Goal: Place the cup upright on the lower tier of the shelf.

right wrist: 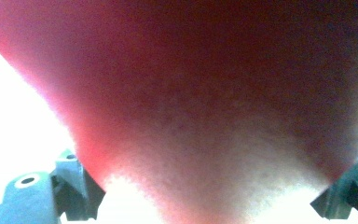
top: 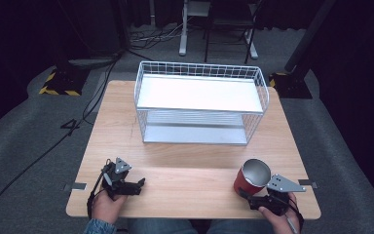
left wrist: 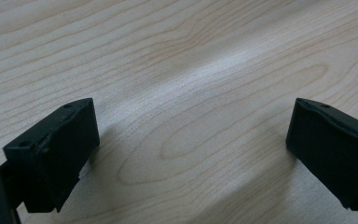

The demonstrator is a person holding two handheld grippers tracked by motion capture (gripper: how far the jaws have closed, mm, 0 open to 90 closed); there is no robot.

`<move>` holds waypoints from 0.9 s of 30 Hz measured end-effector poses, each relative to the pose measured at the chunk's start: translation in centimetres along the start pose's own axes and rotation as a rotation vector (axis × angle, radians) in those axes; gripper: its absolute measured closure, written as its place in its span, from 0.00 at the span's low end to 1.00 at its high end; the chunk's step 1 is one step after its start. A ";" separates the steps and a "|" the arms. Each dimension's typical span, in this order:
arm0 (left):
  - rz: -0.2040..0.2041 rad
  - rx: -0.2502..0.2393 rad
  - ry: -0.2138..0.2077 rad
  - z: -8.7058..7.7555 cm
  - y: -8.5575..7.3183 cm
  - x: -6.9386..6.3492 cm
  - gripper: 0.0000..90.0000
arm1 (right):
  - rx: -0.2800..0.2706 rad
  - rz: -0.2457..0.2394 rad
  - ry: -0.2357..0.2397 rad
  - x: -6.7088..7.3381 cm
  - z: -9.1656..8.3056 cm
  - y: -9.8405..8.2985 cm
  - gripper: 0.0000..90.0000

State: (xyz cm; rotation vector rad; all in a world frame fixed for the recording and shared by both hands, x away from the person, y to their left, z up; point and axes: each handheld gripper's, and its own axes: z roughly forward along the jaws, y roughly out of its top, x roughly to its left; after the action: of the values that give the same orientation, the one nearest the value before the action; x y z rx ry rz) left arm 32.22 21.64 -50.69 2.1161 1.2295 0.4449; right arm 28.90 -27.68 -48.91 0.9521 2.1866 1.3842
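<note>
Pinching red cup (top: 251,179), right gripper (top: 253,195); left gripper (top: 137,185) fingers spread, w/ nothing between.

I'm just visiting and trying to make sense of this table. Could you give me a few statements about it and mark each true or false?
1. The left tool is open with nothing between its jaws. True.
2. The red cup sits on the wire shelf's top level. False: it is at the table's front right, in the right tool.
3. The cup lies flat on its side. False: its opening faces upward.
4. The shelf has two levels. True.
</note>
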 end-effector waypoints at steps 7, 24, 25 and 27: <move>0.000 0.000 0.000 0.0 0.0 0.0 0.03 | 0.001 0.006 0.012 -0.1 0.3 1.0 0.18; -0.002 0.001 0.004 0.0 0.0 0.0 0.03 | -0.022 -0.029 0.050 -0.8 2.2 5.5 0.18; -0.002 0.000 0.003 0.0 0.0 0.0 0.03 | -0.025 -0.032 0.052 -0.8 2.4 5.8 0.18; -0.004 0.003 0.004 0.0 0.0 0.0 0.03 | -0.028 -0.034 0.058 -1.0 2.8 6.4 0.18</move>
State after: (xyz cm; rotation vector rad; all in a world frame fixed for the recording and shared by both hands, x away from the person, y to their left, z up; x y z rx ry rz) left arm 32.17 21.63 -50.66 2.1161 1.2372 0.4463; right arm 33.49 -24.83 -44.47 0.8712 2.2088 1.4402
